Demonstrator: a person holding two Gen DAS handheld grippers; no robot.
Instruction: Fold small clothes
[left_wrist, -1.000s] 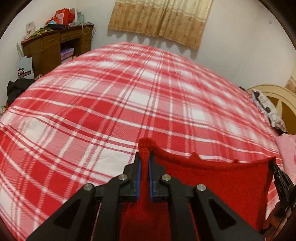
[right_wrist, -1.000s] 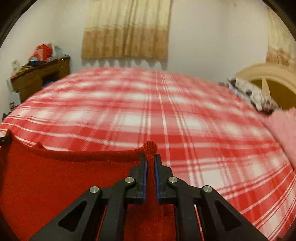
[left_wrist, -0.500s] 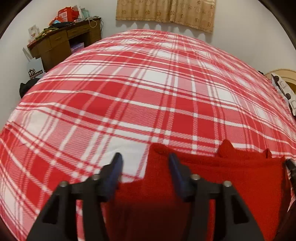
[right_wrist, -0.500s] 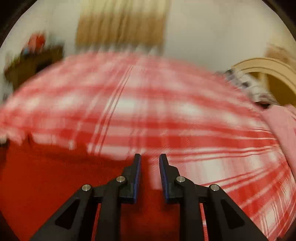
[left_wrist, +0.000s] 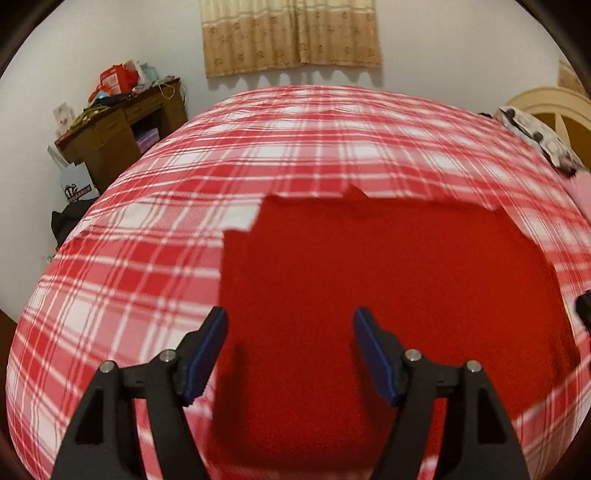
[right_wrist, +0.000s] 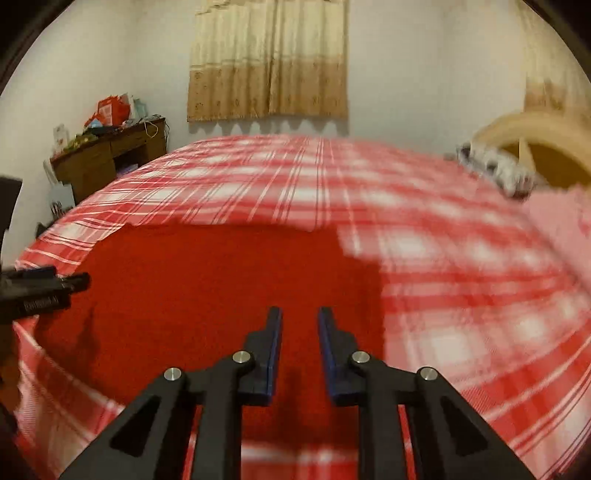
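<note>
Just beneath and ahead of the left gripper, whose jaws stand wide apart and hold nothing, the red knit garment lies flat on the plaid bedspread. The right gripper hovers over the same garment nearer its right edge, jaws parted by a narrower gap, also empty. Beyond the garment's far edge the bedspread runs on bare. To the far left stands a cluttered wooden desk; straight ahead a beige curtain hangs on the wall. Far right, a cream headboard shows.
</note>
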